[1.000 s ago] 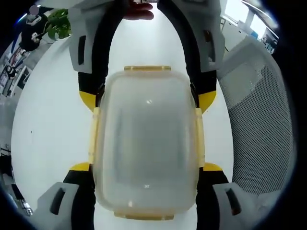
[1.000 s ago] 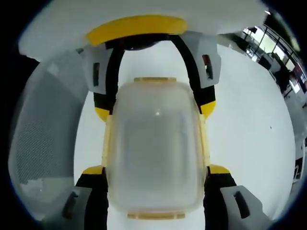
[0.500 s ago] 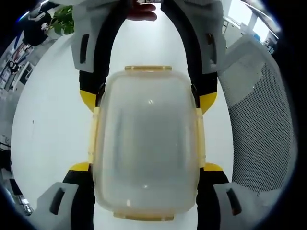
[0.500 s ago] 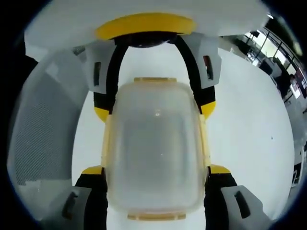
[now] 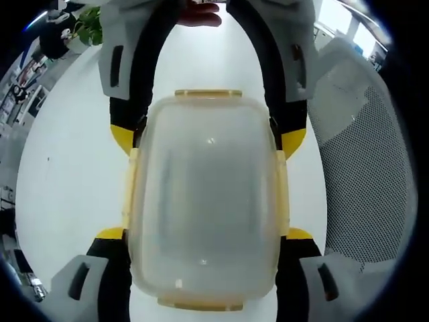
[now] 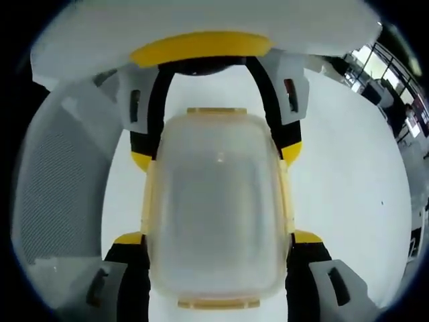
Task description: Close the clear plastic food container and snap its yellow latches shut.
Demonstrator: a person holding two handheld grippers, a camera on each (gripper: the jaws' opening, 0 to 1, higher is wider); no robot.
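Nearest, left gripper (image 5: 204,235) clamped on the long sides of the clear container (image 5: 204,201), lid down, yellow latches (image 5: 281,194) flat along its edges. From the opposite end, right gripper (image 6: 214,238) pinching the same container (image 6: 216,208). Beneath, white table (image 5: 60,168). Farther off, grey mesh chair (image 5: 369,174) beside the table edge, potted plant (image 5: 90,23) beyond. No legible writing

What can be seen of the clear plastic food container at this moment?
The container is a rounded rectangle of frosted, translucent plastic, seen lid-on with a yellow latch at each edge. It sits between both grippers: the left gripper flanks its near long sides, the right gripper its far ones. Whether the latches are snapped is unclear.
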